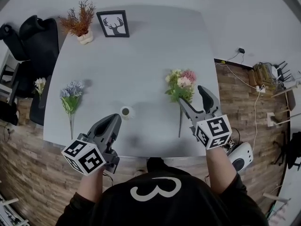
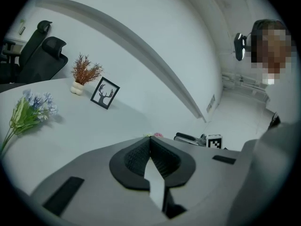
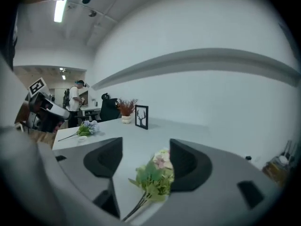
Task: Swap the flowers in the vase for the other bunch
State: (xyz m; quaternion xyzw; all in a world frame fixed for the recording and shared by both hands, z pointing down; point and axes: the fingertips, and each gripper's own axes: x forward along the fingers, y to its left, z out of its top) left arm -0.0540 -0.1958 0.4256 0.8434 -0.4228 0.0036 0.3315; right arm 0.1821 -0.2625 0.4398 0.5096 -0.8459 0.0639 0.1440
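Note:
A pink and cream bunch (image 1: pixel 180 84) lies on the grey table (image 1: pixel 141 55), its stem pointing toward the near edge. My right gripper (image 1: pixel 192 96) hovers just over it, open. In the right gripper view the bunch (image 3: pixel 155 173) shows between the spread jaws, and neither pad touches it. A blue bunch (image 1: pixel 70 97) lies at the table's left side, also seen as the blue bunch (image 2: pixel 32 110). A small white vase (image 1: pixel 126 112) stands near the front middle with nothing in it. My left gripper (image 1: pixel 112 122) is shut and empty beside the vase.
A framed deer picture (image 1: pixel 113 23) and a dried orange plant in a white pot (image 1: pixel 81 23) stand at the table's far side. Black office chairs (image 1: pixel 33 46) are at the left. Cables and a white device (image 1: pixel 241 157) lie on the wooden floor at the right.

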